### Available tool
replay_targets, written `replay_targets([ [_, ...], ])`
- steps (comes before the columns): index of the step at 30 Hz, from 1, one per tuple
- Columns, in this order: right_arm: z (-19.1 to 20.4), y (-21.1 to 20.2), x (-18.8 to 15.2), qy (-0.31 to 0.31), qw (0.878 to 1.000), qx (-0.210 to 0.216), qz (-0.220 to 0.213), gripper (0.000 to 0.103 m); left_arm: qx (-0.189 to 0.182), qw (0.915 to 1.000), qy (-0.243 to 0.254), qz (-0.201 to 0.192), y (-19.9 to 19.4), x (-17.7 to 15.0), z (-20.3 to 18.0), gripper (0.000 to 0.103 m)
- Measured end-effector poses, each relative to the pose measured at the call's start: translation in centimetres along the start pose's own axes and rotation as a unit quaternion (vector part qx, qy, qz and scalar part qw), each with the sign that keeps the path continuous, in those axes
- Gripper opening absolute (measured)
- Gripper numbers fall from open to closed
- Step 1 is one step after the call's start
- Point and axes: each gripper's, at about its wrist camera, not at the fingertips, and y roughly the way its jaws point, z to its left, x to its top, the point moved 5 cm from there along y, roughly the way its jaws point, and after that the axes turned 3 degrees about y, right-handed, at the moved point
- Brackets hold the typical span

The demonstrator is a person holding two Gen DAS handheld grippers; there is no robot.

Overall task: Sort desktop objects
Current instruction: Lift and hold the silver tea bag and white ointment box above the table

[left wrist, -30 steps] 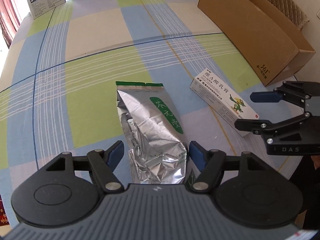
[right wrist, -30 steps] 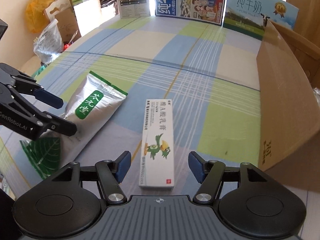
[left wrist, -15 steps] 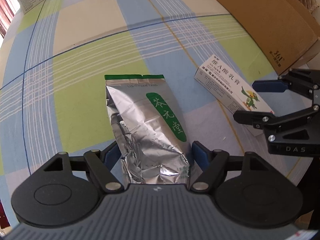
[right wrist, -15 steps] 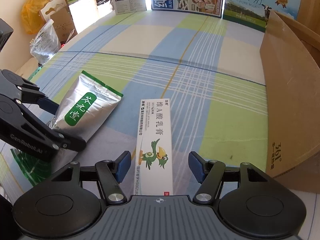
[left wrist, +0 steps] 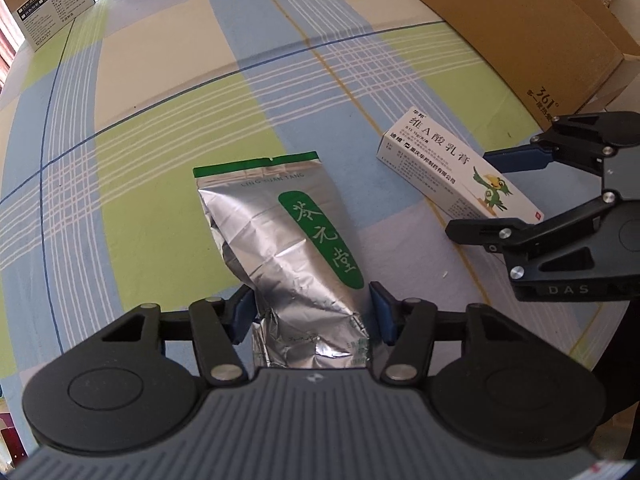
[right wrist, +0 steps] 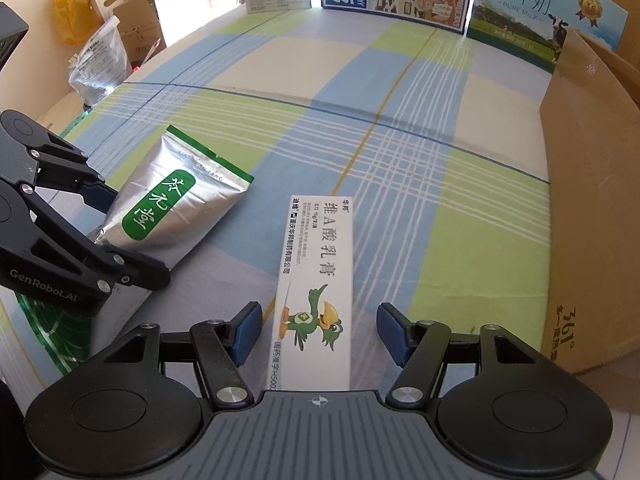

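Note:
A silver foil pouch (left wrist: 288,232) with a green label lies on the checked tablecloth (left wrist: 160,160). My left gripper (left wrist: 313,312) straddles its near, crumpled end. The jaws are closing and both blue pads (left wrist: 245,312) press the pouch's sides, pinching it narrower. A long white ointment box (right wrist: 320,248) with a green bird picture lies to the right of the pouch (right wrist: 180,208). My right gripper (right wrist: 320,332) stands open around the near end of that box, with a gap on each side. The left gripper (right wrist: 134,236) also shows in the right wrist view, and the right gripper (left wrist: 468,192) in the left wrist view.
An open brown cardboard box (right wrist: 588,200) stands along the right side of the table. Milk cartons and printed boxes (right wrist: 520,12) line the far edge. Plastic bags and paper bags (right wrist: 100,68) sit beyond the left edge.
My left gripper has come down over the pouch's near end and its jaws have narrowed onto it. The right gripper has slid slightly forward along the white box, still open.

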Motion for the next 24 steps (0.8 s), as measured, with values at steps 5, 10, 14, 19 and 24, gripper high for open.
replay_targets([
  [5, 0.18, 0.18, 0.20, -0.002, 1.000, 0.004, 0.002, 0.061, -0.001, 1.0000, -0.003, -0.001, -0.02, -0.01, -0.02, 0.055],
  [10, 0.15, 0.10, 0.35, 0.003, 1.000, 0.002, -0.002, 0.053, -0.002, 1.0000, -0.005, 0.007, 0.26, -0.23, 0.16, 0.063],
  [14, 0.37, 0.22, 0.46, 0.001, 1.000, 0.001, 0.000, 0.038, -0.001, 1.0000, -0.002, 0.008, 0.37, -0.36, 0.17, 0.065],
  [19, 0.34, 0.20, 0.54, -0.002, 1.000, -0.001, -0.004, 0.035, -0.001, 1.0000, 0.006, 0.003, 0.19, -0.39, 0.09, 0.056],
  [24, 0.30, -0.36, 0.76, -0.002, 1.000, -0.004, -0.017, 0.035, 0.001, 1.0000, 0.008, -0.003, -0.18, -0.42, -0.08, 0.050],
])
